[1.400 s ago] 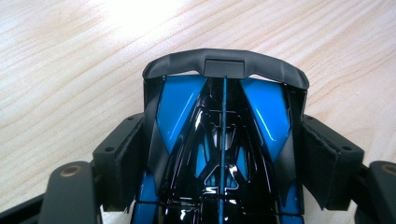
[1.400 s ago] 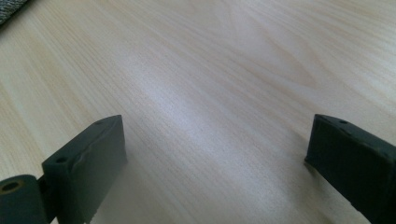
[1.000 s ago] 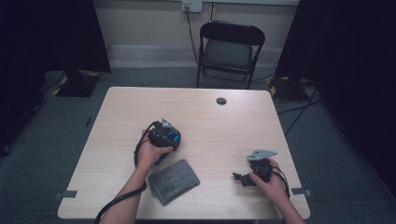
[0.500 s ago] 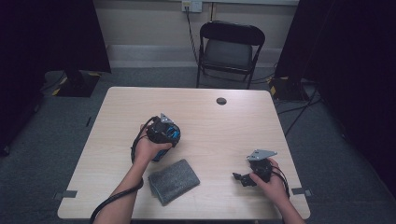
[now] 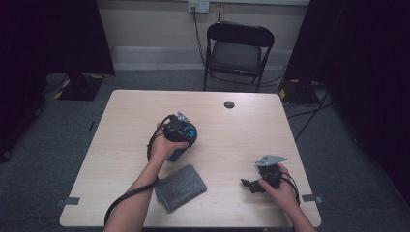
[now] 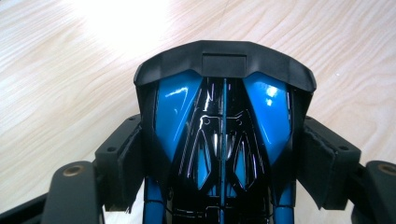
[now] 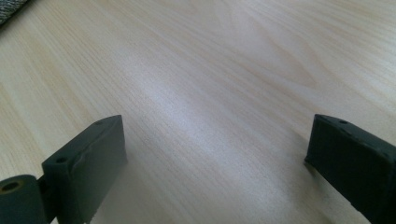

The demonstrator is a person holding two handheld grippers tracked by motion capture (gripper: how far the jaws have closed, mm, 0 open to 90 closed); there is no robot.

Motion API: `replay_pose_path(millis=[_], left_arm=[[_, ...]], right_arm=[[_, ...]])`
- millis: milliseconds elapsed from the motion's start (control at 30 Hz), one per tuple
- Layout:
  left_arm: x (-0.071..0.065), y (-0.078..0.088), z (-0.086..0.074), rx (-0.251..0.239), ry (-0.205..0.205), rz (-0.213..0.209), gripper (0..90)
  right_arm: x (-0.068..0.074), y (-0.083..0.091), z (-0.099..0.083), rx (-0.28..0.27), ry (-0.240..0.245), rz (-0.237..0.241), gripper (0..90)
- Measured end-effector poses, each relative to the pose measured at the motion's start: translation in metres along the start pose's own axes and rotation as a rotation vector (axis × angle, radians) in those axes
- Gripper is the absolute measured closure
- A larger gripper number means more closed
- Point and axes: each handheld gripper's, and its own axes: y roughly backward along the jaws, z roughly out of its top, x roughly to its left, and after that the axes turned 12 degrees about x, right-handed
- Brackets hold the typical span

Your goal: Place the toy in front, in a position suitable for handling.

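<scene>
Lifted since a second ago: my left gripper [image 5: 180, 137], clamped on a blue-and-black toy car [image 6: 223, 140], now above the table [image 5: 121, 125] beyond the grey cloth [image 5: 180, 187]. Right gripper [image 5: 255, 184] (jaws apart, holding nothing) rests aside; carrying looks underway.

A pale wood-grain table [image 5: 121, 145] with a smooth, faintly sheened top carried a grey cloth [image 5: 180, 187] of rough, woven look. The blue-and-black object [image 6: 223, 135] appeared to be hard plastic, highly glossy, its panels throwing back bright glints of light under a matt black rim. The pads [image 7: 95, 154] of the right gripper [image 7: 219, 163] looked matt, dark and rubbery.
</scene>
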Motion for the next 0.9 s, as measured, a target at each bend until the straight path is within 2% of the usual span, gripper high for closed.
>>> replay_pose_path(millis=[67,233,367,567,900], left_arm=[[-0.002,-0.011,0.006,0.006,-0.008,-0.001,25.5],[-0.005,-0.024,0.015,0.018,-0.016,0.004,25.5],[-0.004,-0.031,0.02,0.013,-0.002,0.0,25.5],[-0.004,-0.045,0.018,0.015,0.015,0.001,25.4],[-0.005,-0.055,0.012,0.03,0.027,0.016,25.2]], right_arm=[[0.0,0.0,0.0,0.0,0.0,0.0,3.8],[0.0,0.0,0.0,0.0,0.003,0.002,3.8],[0.0,0.0,0.0,0.0,0.004,0.002,3.8],[0.0,0.0,0.0,0.0,0.003,0.002,3.8],[0.0,0.0,0.0,0.0,0.004,0.002,3.8]])
